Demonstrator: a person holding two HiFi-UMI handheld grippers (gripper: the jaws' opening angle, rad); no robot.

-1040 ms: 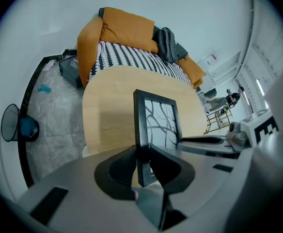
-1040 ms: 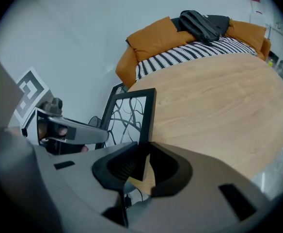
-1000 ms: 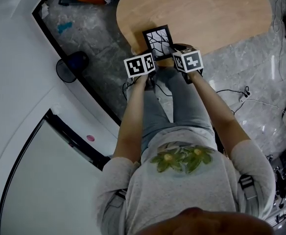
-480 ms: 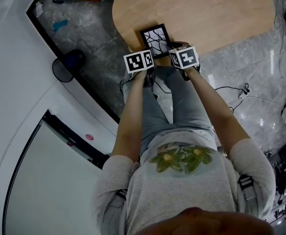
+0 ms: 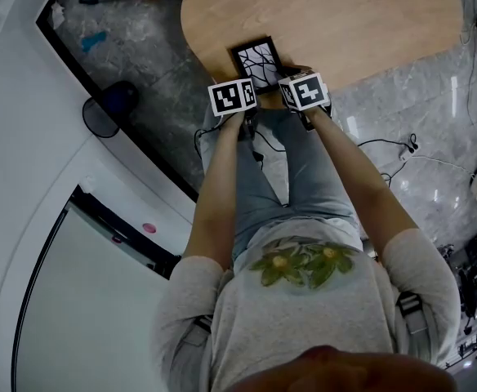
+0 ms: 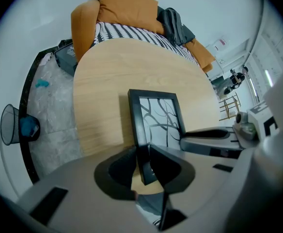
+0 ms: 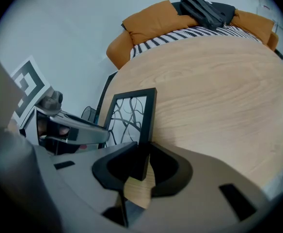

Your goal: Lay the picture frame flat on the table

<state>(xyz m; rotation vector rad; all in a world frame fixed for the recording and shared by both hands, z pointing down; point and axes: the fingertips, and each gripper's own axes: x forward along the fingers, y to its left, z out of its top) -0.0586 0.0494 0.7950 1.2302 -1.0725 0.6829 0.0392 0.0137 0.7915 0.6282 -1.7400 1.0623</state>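
Observation:
A black picture frame (image 5: 256,62) with a branch drawing leans face up over the near edge of the oval wooden table (image 5: 361,23). The left gripper (image 6: 142,157) is shut on the frame's left border (image 6: 136,125) near its lower corner. Its marker cube (image 5: 233,96) covers the jaws in the head view. On the other side, the right gripper (image 7: 142,159) is shut on the frame's right border (image 7: 149,115), under its own cube (image 5: 304,91). Whether the frame (image 7: 129,115) touches the tabletop (image 7: 219,91) cannot be told.
An orange sofa (image 6: 127,6) with a striped cushion (image 6: 132,33) and a dark garment (image 6: 173,23) stands beyond the table. A black wire bin (image 5: 108,109) sits on the grey floor at the left. Cables (image 5: 394,158) trail on the floor at the right.
Both grippers keep their hold on the frame at the table's near edge. The whole group sits slightly higher in the head view, and the table with it.

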